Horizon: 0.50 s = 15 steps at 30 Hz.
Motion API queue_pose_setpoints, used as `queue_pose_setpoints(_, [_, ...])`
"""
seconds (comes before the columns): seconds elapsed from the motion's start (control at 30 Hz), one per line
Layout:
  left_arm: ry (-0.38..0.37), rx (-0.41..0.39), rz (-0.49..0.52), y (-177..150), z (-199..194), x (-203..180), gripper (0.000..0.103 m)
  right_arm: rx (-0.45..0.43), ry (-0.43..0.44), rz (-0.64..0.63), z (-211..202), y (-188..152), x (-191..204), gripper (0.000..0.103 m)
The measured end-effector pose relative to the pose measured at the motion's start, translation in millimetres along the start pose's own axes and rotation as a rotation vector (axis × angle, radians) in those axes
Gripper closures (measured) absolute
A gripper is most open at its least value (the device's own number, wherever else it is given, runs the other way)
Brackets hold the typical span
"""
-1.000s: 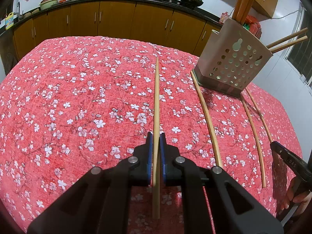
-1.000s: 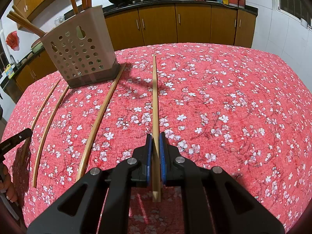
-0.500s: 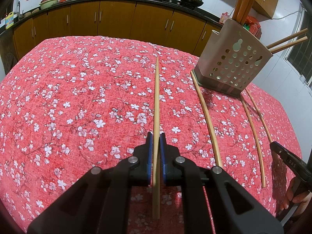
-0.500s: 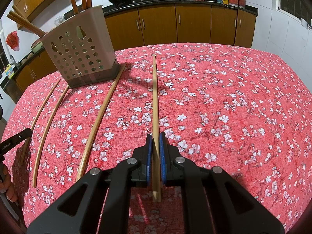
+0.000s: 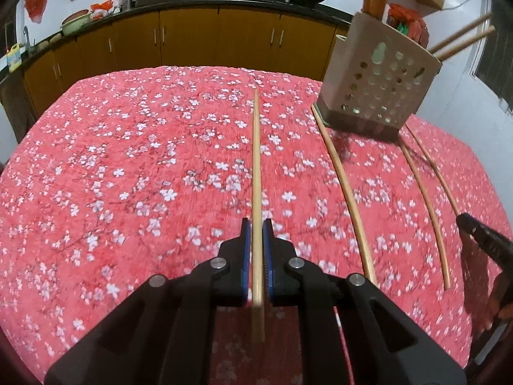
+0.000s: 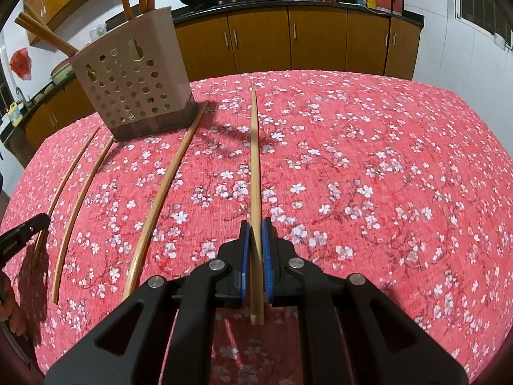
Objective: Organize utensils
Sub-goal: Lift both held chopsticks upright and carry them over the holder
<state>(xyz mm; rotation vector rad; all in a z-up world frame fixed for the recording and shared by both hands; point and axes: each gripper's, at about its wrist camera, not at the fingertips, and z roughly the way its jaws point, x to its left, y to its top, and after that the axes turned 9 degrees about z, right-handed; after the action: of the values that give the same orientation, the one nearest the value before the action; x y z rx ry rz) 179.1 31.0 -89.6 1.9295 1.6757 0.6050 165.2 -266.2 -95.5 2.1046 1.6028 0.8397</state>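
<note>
**Both grippers clamped on chopsticks**

Left black two-finger gripper: blue-padded jaws pinching a long pale wooden chopstick, shaft pointing forward above the red floral tablecloth.

Right black two-finger gripper: jaws pinching a second pale wooden chopstick, held likewise over the cloth.

Beige perforated plastic utensil holder standing on the cloth, several brown chopsticks upright or leaning inside.

Three loose bamboo chopsticks lying flat on the cloth between the two grippers, far ends near or touching the holder base.

Wooden kitchen cabinets behind the table.
</note>
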Motion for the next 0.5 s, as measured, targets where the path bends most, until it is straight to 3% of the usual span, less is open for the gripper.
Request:
queue_pose_setpoints(0.2, [0.021, 0.007, 0.031, 0, -1, -6, 0.095, -0.005, 0.003, -0.009, -3, 0, -2, 0.095])
queue_pose_setpoints(0.3, [0.009, 0.018, 0.036, 3, -5, -3, 0.095, -0.053, 0.02, -0.007, -20, 3, -3, 0.095])
queue_pose_setpoints(0.5, [0.0, -0.069, 0.041, 21, -39, 2, 0.095, -0.184, 0.042, 0.008, -64, 24, -8, 0.095])
